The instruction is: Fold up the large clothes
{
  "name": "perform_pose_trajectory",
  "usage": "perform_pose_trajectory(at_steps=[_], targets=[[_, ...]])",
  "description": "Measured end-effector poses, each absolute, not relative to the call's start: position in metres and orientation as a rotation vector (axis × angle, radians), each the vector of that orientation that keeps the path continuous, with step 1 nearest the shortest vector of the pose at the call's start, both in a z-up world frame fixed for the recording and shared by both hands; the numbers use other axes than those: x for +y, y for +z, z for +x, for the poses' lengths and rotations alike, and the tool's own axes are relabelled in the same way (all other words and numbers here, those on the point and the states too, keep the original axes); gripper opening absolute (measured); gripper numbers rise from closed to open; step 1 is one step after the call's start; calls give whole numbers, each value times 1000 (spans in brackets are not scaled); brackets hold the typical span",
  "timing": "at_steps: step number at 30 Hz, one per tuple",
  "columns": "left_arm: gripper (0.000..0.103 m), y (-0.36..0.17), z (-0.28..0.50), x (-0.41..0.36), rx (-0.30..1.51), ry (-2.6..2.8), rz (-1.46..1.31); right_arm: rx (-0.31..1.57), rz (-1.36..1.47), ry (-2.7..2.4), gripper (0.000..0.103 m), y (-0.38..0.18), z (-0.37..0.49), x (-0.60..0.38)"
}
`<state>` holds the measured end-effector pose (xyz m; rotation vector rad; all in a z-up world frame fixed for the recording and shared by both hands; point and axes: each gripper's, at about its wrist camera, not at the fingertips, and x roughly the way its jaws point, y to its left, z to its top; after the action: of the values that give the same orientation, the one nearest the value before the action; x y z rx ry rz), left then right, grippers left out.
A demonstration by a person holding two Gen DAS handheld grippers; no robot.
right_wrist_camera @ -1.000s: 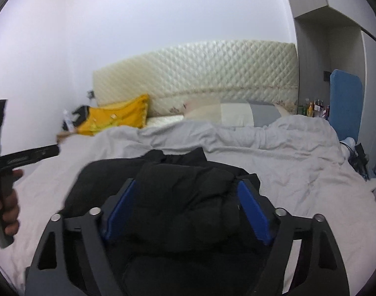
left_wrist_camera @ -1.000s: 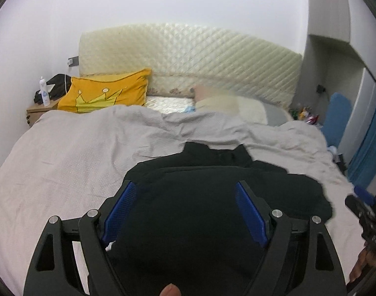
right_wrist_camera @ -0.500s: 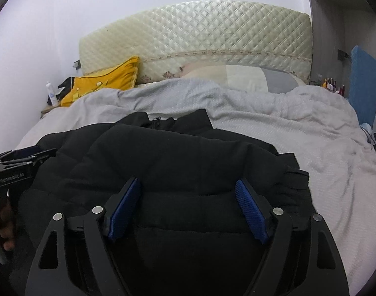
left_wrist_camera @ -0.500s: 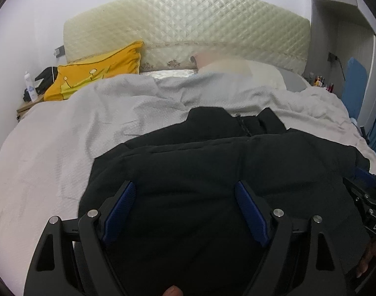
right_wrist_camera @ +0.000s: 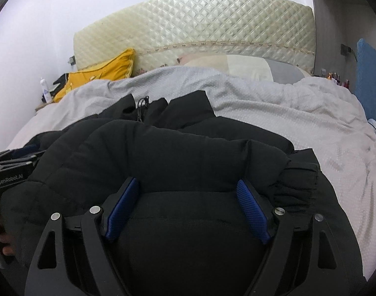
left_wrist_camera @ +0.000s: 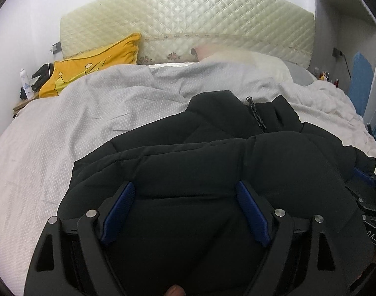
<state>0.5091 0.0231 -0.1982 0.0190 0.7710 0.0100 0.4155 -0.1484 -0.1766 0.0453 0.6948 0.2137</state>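
A black puffer jacket [left_wrist_camera: 212, 153] lies on the bed, its lower part doubled up over the body, collar and zipper toward the headboard. It also fills the near half of the right wrist view [right_wrist_camera: 178, 157]. My left gripper [left_wrist_camera: 185, 192] is open, its blue pads wide apart over the jacket's near left part. My right gripper [right_wrist_camera: 188, 190] is open over the near right part. The jacket fabric bulges between each pair of fingers; I cannot tell if they press into it. The right gripper shows at the right edge of the left wrist view [left_wrist_camera: 367, 197].
The bed has a grey-white duvet [left_wrist_camera: 77, 128], a yellow pillow [left_wrist_camera: 94, 66], pale pillows [right_wrist_camera: 249, 69] and a quilted cream headboard [left_wrist_camera: 188, 22]. A nightstand with a bottle [left_wrist_camera: 25, 83] stands at the left. A blue object [right_wrist_camera: 370, 74] stands at the right.
Both grippers moved forward and down toward the headboard, carrying the folded part of the jacket over its body. The jacket now lies lower and flatter on the bed.
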Motion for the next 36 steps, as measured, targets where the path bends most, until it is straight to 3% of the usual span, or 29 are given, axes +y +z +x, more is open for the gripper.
perform_pose_trajectory(at_steps=[8, 14, 27, 36], targets=[[85, -169, 487, 27, 812, -1, -21, 763, 65, 209, 80, -151, 399, -155], [85, -100, 445, 28, 775, 6, -50, 696, 64, 215, 80, -78, 359, -160], [85, 56, 281, 32, 622, -5, -68, 513, 84, 208, 84, 77, 224, -176], [85, 93, 162, 30, 589, 3, -23, 440, 79, 238, 87, 131, 120, -186]])
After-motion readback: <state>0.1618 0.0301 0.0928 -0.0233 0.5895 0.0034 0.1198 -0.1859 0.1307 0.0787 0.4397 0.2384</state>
